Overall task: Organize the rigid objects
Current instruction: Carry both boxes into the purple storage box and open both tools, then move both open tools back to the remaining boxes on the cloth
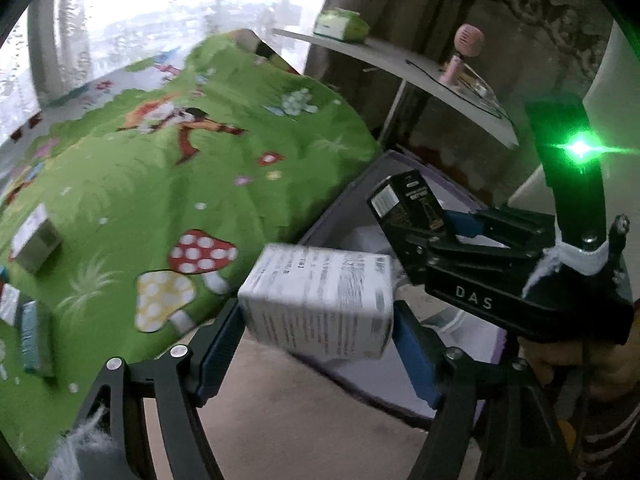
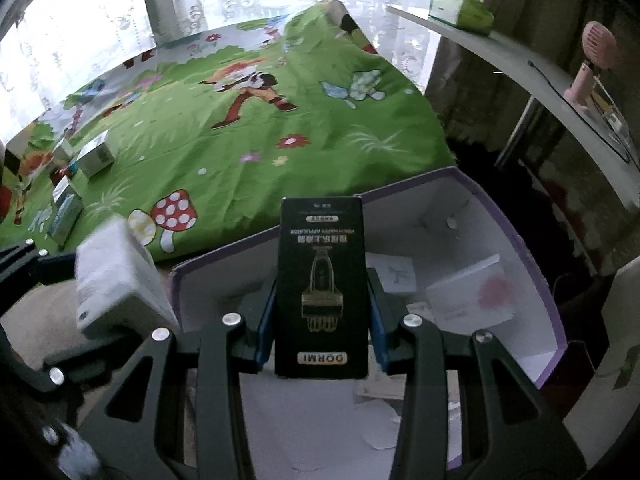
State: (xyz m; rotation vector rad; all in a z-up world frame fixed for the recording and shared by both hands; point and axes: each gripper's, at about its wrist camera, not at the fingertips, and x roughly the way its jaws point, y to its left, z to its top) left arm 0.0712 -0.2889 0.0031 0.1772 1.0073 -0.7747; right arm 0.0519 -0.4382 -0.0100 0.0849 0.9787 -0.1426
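My left gripper (image 1: 318,320) is shut on a white printed box (image 1: 320,300) and holds it in the air beside the bed's edge; the box also shows in the right wrist view (image 2: 116,276). My right gripper (image 2: 322,300) is shut on a tall black DORMI box (image 2: 322,288) and holds it upright over a purple-edged white storage box (image 2: 516,220). In the left wrist view the right gripper (image 1: 424,224) and the black box (image 1: 404,204) are above the storage box (image 1: 348,204). Small cards and a white box with a pink mark (image 2: 472,292) lie inside it.
Several small boxes (image 2: 94,156) lie on the green cartoon bedspread (image 2: 240,148) at the left. A white curved shelf (image 2: 520,60) at the right carries a green tissue pack (image 2: 460,8) and a pink hand fan (image 2: 588,68). Beige floor (image 1: 300,420) lies below.
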